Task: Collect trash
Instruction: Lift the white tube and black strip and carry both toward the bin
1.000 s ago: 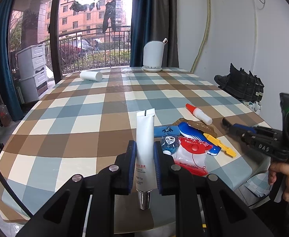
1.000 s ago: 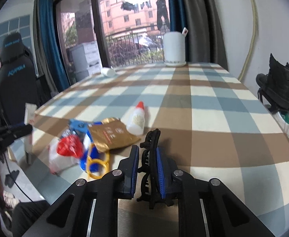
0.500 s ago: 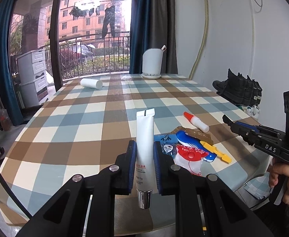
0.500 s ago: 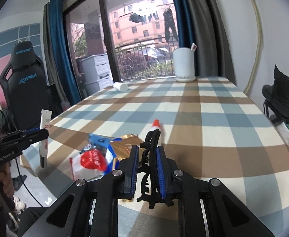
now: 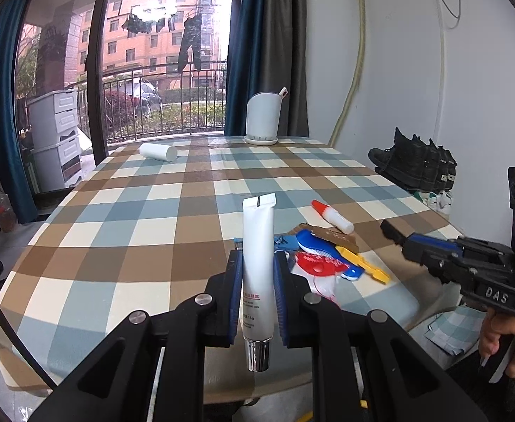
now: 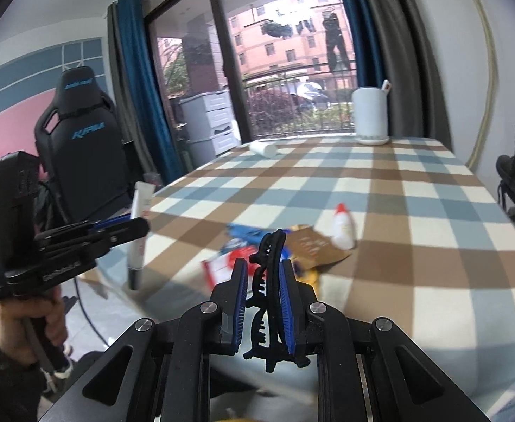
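right gripper (image 6: 262, 295) clamping a black hair claw (image 6: 269, 281) | left gripper (image 6: 141, 227) gripping white tube (image 6: 138, 225) | trash pile (image 6: 285, 246) sitting on checkered table (image 6: 415, 211)

I counted one white squeeze tube (image 5: 258, 246), one black plastic hair claw (image 6: 269, 281), one red-capped white glue bottle (image 5: 332, 215), one white cylinder container (image 5: 158, 151), two grippers.

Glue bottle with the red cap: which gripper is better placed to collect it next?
Neither yet: the left gripper is shut on the white tube, the right gripper on a black hair claw. Once emptied, probably right; the glue bottle lies just ahead of it.
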Demonstrator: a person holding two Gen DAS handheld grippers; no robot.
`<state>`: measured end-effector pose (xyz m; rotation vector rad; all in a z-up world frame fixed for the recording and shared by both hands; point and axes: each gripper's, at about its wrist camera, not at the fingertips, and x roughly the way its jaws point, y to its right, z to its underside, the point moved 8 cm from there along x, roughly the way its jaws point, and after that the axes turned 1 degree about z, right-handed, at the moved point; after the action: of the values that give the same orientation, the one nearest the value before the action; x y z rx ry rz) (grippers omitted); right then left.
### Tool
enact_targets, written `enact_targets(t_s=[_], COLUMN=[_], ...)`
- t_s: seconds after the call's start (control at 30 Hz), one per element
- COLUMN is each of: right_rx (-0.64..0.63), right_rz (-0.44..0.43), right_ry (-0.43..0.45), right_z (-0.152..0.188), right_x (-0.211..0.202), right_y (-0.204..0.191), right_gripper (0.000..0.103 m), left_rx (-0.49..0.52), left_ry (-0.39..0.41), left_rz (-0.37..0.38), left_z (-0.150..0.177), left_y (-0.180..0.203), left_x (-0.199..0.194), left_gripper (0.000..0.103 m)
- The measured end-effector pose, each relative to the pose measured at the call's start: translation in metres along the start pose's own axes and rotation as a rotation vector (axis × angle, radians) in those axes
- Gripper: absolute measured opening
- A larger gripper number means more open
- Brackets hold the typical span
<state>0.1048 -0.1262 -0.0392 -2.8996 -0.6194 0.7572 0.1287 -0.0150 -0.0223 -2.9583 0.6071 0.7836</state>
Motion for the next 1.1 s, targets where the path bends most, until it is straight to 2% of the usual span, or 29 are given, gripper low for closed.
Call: enact_targets(t_s=[0.37,0.57,0.87,1.1], right_rx=[-0.031,-0.042,-0.037,-0.025], right_rz=[-0.094,-0.099,-0.116,-0.109], right_ry=[0.016,0.009,-0.073,-0.141], right_z=[0.007,0.015,0.063,0.103], right_x=[-0.042,-0.050,-0.049,-0.043], right_y=[-0.059,-0.071,-0.078,-0.077], right_gripper=[0.017,0.017,0.017,0.017], left_rx=[0.034,0.046,0.071,0.059], left_ry=[0.018,0.015,-0.024,-0.082], left_rz=[0.016,0.025,0.054,0.082], left_z=[0.011,0.019,0.051,0.090], left_y=[0.014,0.020,0.039,0.050], left_x=[-0.038,-0.047,-0.050,-0.050], left_gripper=[0.013,0.013,0.013,0.013])
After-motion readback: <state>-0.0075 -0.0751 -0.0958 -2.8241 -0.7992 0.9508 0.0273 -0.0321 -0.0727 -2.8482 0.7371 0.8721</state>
